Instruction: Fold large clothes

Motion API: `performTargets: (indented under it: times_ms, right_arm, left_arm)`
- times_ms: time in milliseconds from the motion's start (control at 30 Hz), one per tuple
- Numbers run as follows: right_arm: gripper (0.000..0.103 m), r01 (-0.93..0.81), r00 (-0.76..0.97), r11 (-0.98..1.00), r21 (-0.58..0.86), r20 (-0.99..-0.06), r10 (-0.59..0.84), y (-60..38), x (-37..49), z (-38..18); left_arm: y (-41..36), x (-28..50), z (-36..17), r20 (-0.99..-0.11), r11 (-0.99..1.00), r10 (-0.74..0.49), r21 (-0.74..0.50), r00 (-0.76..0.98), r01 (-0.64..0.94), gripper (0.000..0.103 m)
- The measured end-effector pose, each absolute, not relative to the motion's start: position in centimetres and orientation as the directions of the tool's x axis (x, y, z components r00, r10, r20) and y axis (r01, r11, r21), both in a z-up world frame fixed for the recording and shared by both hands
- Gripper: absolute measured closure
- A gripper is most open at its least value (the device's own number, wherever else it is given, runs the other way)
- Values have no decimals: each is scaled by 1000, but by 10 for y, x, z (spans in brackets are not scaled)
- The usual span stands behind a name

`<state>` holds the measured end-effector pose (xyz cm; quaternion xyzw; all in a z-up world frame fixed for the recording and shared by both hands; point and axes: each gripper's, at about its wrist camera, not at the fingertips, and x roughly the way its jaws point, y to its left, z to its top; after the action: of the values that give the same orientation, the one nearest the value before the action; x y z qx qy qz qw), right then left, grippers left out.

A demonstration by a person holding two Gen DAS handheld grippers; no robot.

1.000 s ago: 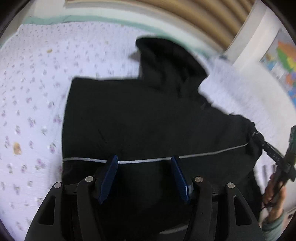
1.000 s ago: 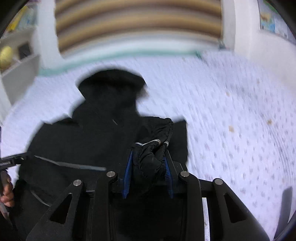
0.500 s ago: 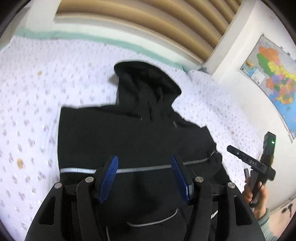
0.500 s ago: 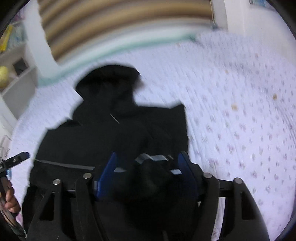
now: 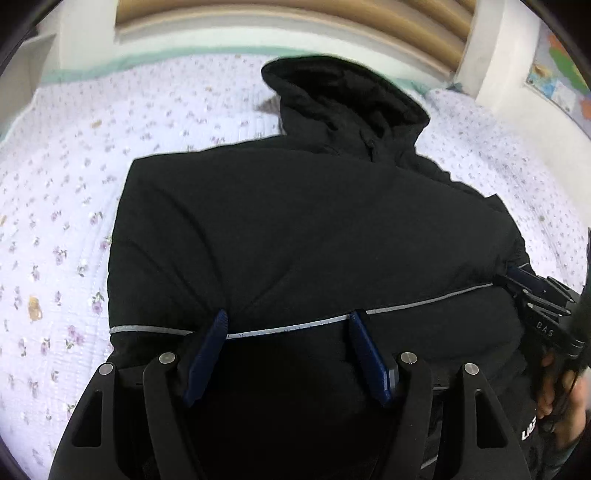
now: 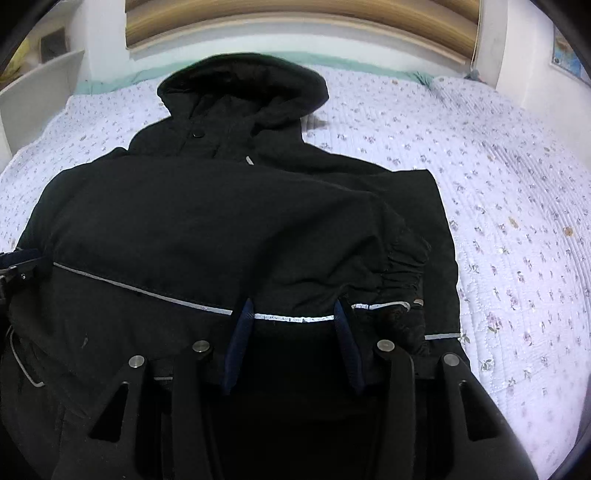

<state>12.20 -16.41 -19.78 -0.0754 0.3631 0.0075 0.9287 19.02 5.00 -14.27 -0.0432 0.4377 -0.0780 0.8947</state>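
A black hooded jacket (image 5: 295, 221) lies flat on the bed, hood (image 5: 343, 92) at the far end, with a thin reflective stripe (image 5: 424, 304) across it. My left gripper (image 5: 288, 328) hovers low over that stripe. Its jaws are opening and the pads pinch nothing. In the right wrist view the jacket (image 6: 203, 221) has a sleeve folded across it, gathered cuff (image 6: 406, 273) at the right. My right gripper (image 6: 293, 317) sits over the stripe (image 6: 129, 288). Its jaws are closing with flat fabric between the pads, which stand apart. Each gripper shows at the other view's edge: the right gripper (image 5: 532, 291) and the left gripper (image 6: 18, 264).
A white quilt with small flowers (image 6: 517, 221) covers the bed around the jacket (image 5: 74, 184). A striped wooden headboard (image 6: 295, 22) runs along the far end. A white shelf (image 6: 37, 85) stands far left and a wall map (image 5: 561, 74) hangs at right. A person's hand (image 5: 565, 398) holds the right gripper.
My right gripper let go of the bunched sleeve cuff, which now lies across the jacket. Both grippers have come down close over the reflective stripe. The left jaws stand slightly wider.
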Motion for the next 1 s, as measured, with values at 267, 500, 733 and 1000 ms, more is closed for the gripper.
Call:
performTargets:
  times_ms: [267,500,733,1000]
  right_arm:
    - [53,-55,783,988,-142,-620,-46,-165,109,-198]
    - [42,-45,672,992,-120,-738,-59,-161,125,-181]
    - [29,-19,663,1000,-17,-749,0,-172,131,-82]
    - [29,47,702,979,199,-704,109,-205,189,5]
  left_arm:
    - [53,191,-140,-752,980,-197,-161,629,114,31]
    - [48,196,-105,-841,963,-268,-228,469,142,31]
    - [60,219,6,-776,940,-339,-309,532,147,30]
    - [70,290,67,-726,919,-346,-389,594,61,30]
